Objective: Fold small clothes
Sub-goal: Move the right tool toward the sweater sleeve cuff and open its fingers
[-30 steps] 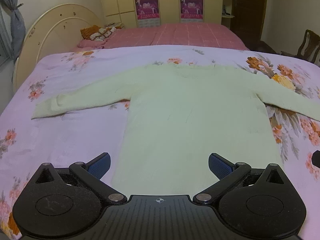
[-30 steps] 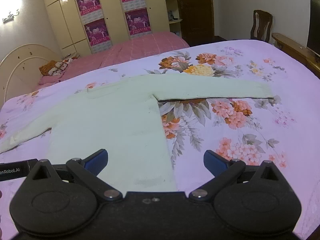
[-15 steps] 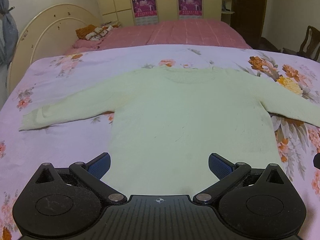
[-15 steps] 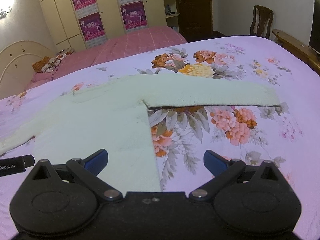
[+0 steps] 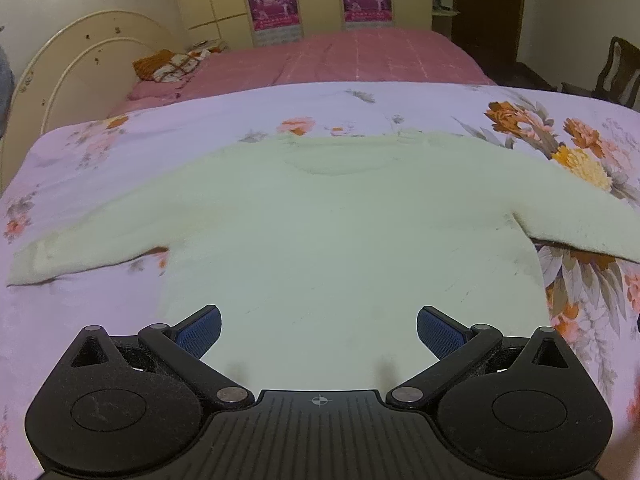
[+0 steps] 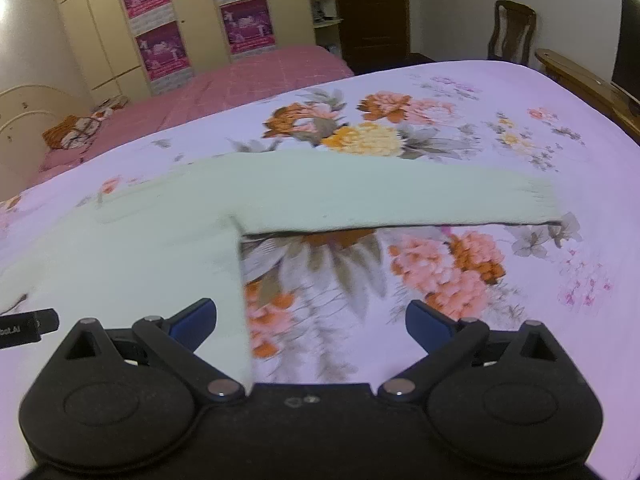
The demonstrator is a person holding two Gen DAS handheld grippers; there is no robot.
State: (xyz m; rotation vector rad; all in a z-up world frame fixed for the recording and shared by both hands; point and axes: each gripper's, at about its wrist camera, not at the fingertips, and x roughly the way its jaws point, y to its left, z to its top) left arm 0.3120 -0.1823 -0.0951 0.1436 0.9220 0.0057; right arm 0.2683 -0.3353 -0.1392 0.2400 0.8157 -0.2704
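A pale green long-sleeved sweater lies flat on the floral pink bedsheet, front up, both sleeves spread sideways. My left gripper is open and empty, low over the sweater's lower body. My right gripper is open and empty over the sweater's right side edge, below the armpit. The right sleeve stretches to the right, its cuff lying flat. The left sleeve's cuff lies at the far left. The sweater's hem is hidden under both grippers.
A second bed with a pink cover stands behind, with a cream headboard at left. Wardrobes with posters line the back wall. A wooden chair and a wooden bed rail are at right.
Both grippers have moved forward and lower over the sweater, so it fills more of each view. Both stay open and empty. The sweater has not moved.
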